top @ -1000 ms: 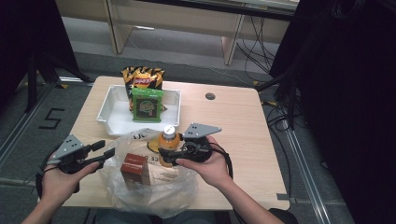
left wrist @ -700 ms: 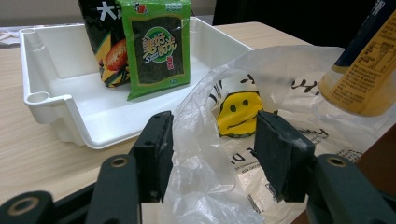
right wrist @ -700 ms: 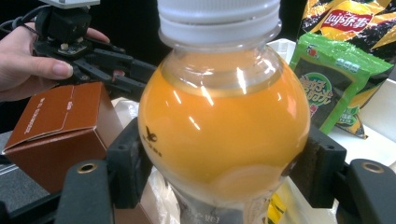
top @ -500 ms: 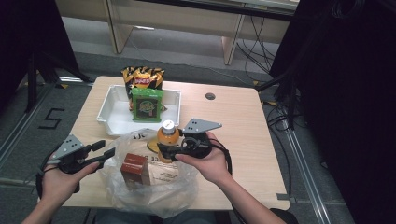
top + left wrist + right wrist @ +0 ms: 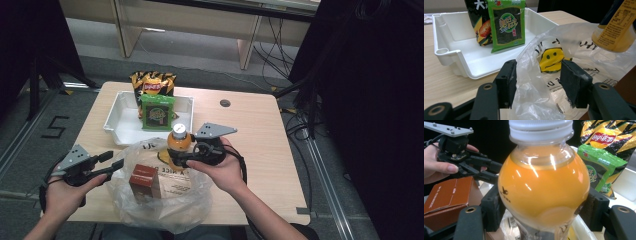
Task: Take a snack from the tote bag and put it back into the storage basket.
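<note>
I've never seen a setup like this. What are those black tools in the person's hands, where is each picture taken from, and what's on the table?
A person holds a handheld two-jaw gripper in each hand. The high view looks down on the wooden table; the other two pictures come from cameras riding on the grippers.

The right gripper is clamped on an orange drink bottle with a white cap. The left gripper has the edge of a clear plastic bag between its jaws; whether the pads press on it is unclear. A brown box sits in the bag. Behind stands a white tray holding a green seaweed packet and a chip bag.
</note>
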Available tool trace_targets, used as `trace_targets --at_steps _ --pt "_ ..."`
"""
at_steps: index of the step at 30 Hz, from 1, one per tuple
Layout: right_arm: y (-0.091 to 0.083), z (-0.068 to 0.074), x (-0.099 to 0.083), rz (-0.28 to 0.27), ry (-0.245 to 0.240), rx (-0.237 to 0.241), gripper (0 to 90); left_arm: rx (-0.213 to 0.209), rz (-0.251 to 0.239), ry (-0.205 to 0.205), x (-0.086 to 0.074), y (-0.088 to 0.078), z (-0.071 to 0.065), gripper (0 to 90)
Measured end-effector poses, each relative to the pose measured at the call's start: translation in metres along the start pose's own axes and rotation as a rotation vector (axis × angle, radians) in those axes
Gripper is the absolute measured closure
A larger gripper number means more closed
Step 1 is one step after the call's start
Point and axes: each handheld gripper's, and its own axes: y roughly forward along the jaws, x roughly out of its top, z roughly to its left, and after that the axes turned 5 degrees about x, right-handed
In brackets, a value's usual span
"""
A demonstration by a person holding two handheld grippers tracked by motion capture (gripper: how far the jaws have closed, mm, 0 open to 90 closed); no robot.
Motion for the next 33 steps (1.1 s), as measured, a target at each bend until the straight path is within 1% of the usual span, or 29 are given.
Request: trace_targets --at_steps 1,2,3,4,5,6,7,8,9,10,11,13,15,16,17,18,19,20,21,22,23,24,25,26,27,30,31,32,33 --pt "0.001 -0.001 0.001 -0.008 -0.012 -0.001 32.5 0.011 0.012 -0.009 0.0 -0.001 -0.001 46.7" --pt "0.002 -0.001 0.002 -0.006 -0.002 0.003 32.5 0.009 0.01 0.002 0.0 -0.001 0.0 46.8" --pt "0.003 0.0 0.002 -0.005 -0.001 0.01 32.5 0.009 0.01 0.002 0.0 -0.001 0.0 46.7" --pt "0.004 -0.003 0.003 -0.018 -0.043 -0.006 32.4 0.008 0.01 0.003 0.0 -0.001 0.0 46.7" --pt "0.004 -0.003 0.003 -0.018 -0.043 -0.006 32.4 0.008 0.01 0.003 0.0 -0.001 0.0 46.7" --pt "0.005 -0.001 0.003 0.001 -0.003 0.002 32.4 -0.003 -0.003 0.006 0.0 0.0 0.001 46.8" --pt "0.005 -0.001 0.003 0.001 -0.003 0.002 32.4 -0.003 -0.003 0.006 0.0 0.0 0.001 46.8" --pt "0.005 -0.003 0.004 -0.002 -0.019 -0.002 32.5 -0.003 -0.001 0.004 0.0 0.0 0.001 46.8" --pt "0.008 -0.002 0.004 -0.016 0.003 -0.005 32.5 -0.003 0.0 0.005 0.0 0.0 0.001 46.8" --pt "0.008 -0.002 0.004 -0.016 0.003 -0.005 32.5 -0.003 0.001 0.004 0.0 0.0 0.001 46.8" --pt "0.009 -0.003 0.005 -0.015 -0.007 -0.002 32.5 0.009 0.012 -0.005 0.0 -0.001 0.0 46.7" --pt "0.009 -0.004 0.006 -0.011 -0.012 -0.001 32.5 0.006 0.009 0.0 0.0 -0.001 0.0 46.8" --pt "0.011 -0.005 0.007 -0.017 0.0 -0.001 32.5 0.006 0.009 0.007 0.0 -0.001 0.001 46.8" --pt "0.01 -0.004 0.008 -0.003 0.011 -0.006 32.5 -0.003 0.001 0.0 -0.001 0.0 0.001 46.8" --pt "0.01 -0.004 0.008 -0.003 0.011 -0.006 32.5 -0.003 0.001 0.0 -0.001 0.0 0.001 46.7" --pt "0.011 -0.005 0.008 -0.011 -0.01 -0.008 32.4 -0.004 -0.001 0.006 0.0 0.0 0.001 46.7" --pt "0.013 -0.006 0.009 -0.023 -0.001 -0.018 32.5 -0.004 -0.001 0.005 0.0 0.0 0.001 46.8" --pt "0.013 -0.006 0.009 -0.021 0.004 -0.015 32.5 -0.002 0.0 -0.004 -0.001 0.0 0.0 46.7" --pt "0.014 -0.007 0.01 -0.012 -0.004 -0.005 32.5 0.008 0.011 -0.003 0.0 -0.001 0.0 46.8" --pt "0.014 -0.007 0.01 -0.009 0.004 -0.005 32.5 0.005 0.008 0.0 0.0 0.0 0.0 46.7" --pt "0.015 -0.01 0.011 -0.02 -0.019 -0.013 32.5 0.005 0.008 0.0 0.0 0.0 0.0 46.8" --pt "0.015 -0.009 0.011 -0.015 0.003 -0.009 32.4 0.006 0.009 -0.001 0.0 -0.001 0.0 46.7" --pt "0.016 -0.009 0.011 -0.022 0.008 -0.011 32.5 0.006 0.009 -0.001 0.0 0.0 0.0 46.8" --pt "0.017 -0.011 0.011 -0.027 -0.003 -0.013 32.4 0.005 0.009 0.0 0.0 0.0 0.0 46.7" --pt "0.017 -0.011 0.012 -0.019 -0.01 -0.018 32.5 0.006 0.009 -0.001 0.0 -0.001 0.0 46.8" --pt "0.017 -0.012 0.012 -0.016 0.004 -0.016 32.5 0.005 0.009 -0.003 -0.001 -0.001 0.0 46.8" --pt "0.019 -0.013 0.013 -0.031 0.007 -0.026 32.4 -0.004 0.0 -0.007 -0.001 0.0 0.001 46.8" --pt "0.019 -0.012 0.013 -0.031 0.017 -0.029 32.4 -0.005 -0.001 -0.003 -0.001 0.0 0.001 46.8" --pt "0.019 -0.014 0.014 -0.019 0.006 -0.02 32.5 -0.005 -0.001 -0.003 -0.001 0.0 0.001 46.7"
